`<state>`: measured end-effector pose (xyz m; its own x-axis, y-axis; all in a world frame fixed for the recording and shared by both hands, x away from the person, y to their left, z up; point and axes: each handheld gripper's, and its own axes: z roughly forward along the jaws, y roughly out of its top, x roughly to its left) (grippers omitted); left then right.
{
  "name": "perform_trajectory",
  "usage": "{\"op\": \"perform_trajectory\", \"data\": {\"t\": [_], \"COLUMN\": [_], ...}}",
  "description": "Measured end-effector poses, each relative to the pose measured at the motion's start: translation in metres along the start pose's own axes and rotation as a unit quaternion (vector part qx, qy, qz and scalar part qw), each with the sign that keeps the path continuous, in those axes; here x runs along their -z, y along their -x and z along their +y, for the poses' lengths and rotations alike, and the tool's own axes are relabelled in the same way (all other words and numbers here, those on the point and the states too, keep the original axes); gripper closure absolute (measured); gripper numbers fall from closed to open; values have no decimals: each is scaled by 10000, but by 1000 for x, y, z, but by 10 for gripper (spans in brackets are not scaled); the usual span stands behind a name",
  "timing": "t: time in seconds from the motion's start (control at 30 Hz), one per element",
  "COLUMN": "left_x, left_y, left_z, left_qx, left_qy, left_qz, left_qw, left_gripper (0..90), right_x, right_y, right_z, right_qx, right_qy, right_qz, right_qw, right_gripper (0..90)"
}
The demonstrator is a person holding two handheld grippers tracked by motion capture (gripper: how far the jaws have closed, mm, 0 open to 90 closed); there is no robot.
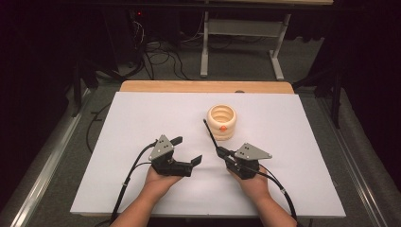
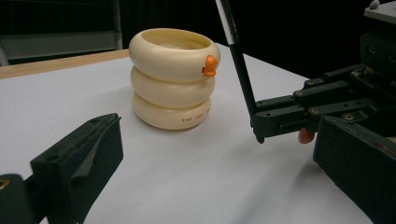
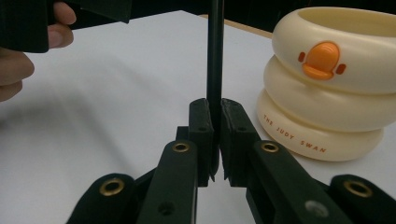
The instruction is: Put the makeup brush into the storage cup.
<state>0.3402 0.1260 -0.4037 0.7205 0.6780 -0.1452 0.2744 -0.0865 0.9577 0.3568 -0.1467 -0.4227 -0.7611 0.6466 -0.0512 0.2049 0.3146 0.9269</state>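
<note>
Pinching a black pen [image 3: 215, 56] near its lower end, the right gripper [image 3: 215, 140] holds it upright and leaning away towards the cream holder [image 1: 222, 122], which stands just beyond and slightly left of that hand on the white board [image 1: 142, 123]. The left gripper [image 1: 187, 150] rests farther off with its jaws spread and empty, so the right is nearer. The holder's open mouth faces up, with bare board all round it.

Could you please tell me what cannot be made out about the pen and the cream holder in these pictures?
- Pen: its upper end is cut off by the top edge in both claw views; small in the high view.
- Cream holder: its inside is hidden by its own rim.
- Right claw: its pads cover the pen's lower part.
</note>
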Motion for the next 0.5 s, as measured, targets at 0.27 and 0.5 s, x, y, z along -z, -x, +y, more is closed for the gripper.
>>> {"op": "perform_trajectory", "data": {"t": [0.27,0.5], "left_x": [2,3], "left_y": [2,3], "left_z": [2,3], "left_qx": [11,30], "left_qy": [49,84], "left_qz": [-50,-73], "left_qw": [10000,9999], "left_gripper": [29,38], "right_x": [-1,-4], "right_y": [-6,-14], "right_z": [0,0], "right_qx": [83,137], "right_qy": [36,43], "right_qz": [55,154], "right_qw": [9999,9998], "right_gripper": [861,861]}}
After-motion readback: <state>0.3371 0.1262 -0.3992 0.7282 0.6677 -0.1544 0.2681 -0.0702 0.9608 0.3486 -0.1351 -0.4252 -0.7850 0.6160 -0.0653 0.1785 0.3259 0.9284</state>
